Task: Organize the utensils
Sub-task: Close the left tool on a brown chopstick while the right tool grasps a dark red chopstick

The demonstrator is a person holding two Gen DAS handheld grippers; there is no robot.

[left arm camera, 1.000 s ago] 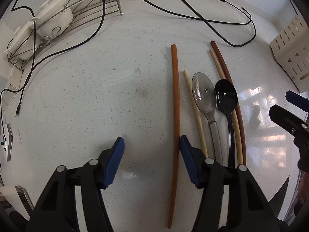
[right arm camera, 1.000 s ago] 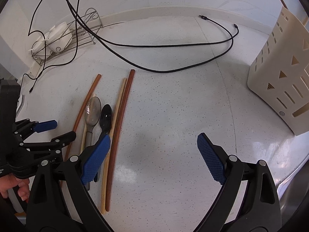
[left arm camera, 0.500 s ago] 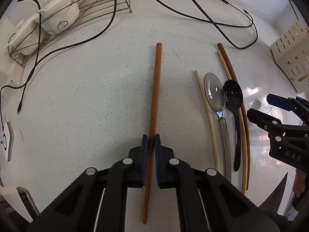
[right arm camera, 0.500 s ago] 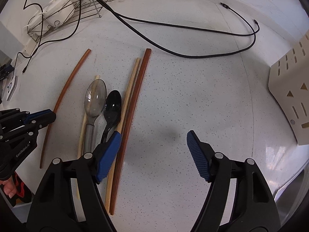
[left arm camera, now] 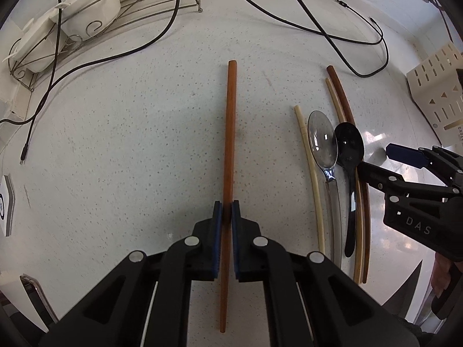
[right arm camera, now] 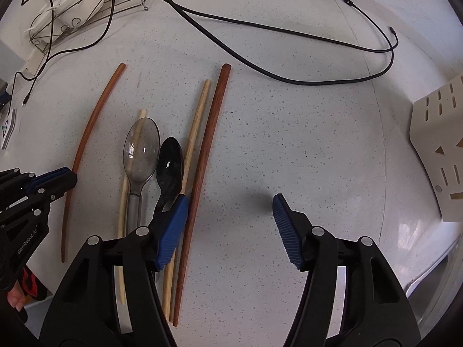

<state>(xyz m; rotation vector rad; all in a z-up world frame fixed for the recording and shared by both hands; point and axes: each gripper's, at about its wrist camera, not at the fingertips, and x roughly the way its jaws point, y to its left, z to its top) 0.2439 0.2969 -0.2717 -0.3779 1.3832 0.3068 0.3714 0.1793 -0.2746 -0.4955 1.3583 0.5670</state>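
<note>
My left gripper (left arm camera: 227, 206) is shut on an orange-brown chopstick (left arm camera: 230, 133), gripping it below its middle; the stick runs straight away from me over the speckled counter. To its right lie a cream chopstick (left arm camera: 311, 173), a clear spoon (left arm camera: 322, 141), a black spoon (left arm camera: 348, 144), a pale chopstick (right arm camera: 196, 121) and a dark brown chopstick (right arm camera: 214, 121). My right gripper (right arm camera: 230, 217) hangs over that group with its jaws closing. The dark brown chopstick passes just inside its left pad (right arm camera: 173, 225), and the right pad stands well clear of it.
A cream slotted utensil holder (right arm camera: 434, 150) stands at the right. A wire rack with white dishes (left arm camera: 86, 14) sits at the back left. Black cables (right arm camera: 289, 31) trail across the back of the counter. A sink rim (right arm camera: 434, 260) shows at the lower right.
The left gripper has closed on the orange-brown chopstick. The right gripper has moved left and lower over the spoons and chopsticks, with its jaws narrowing.
</note>
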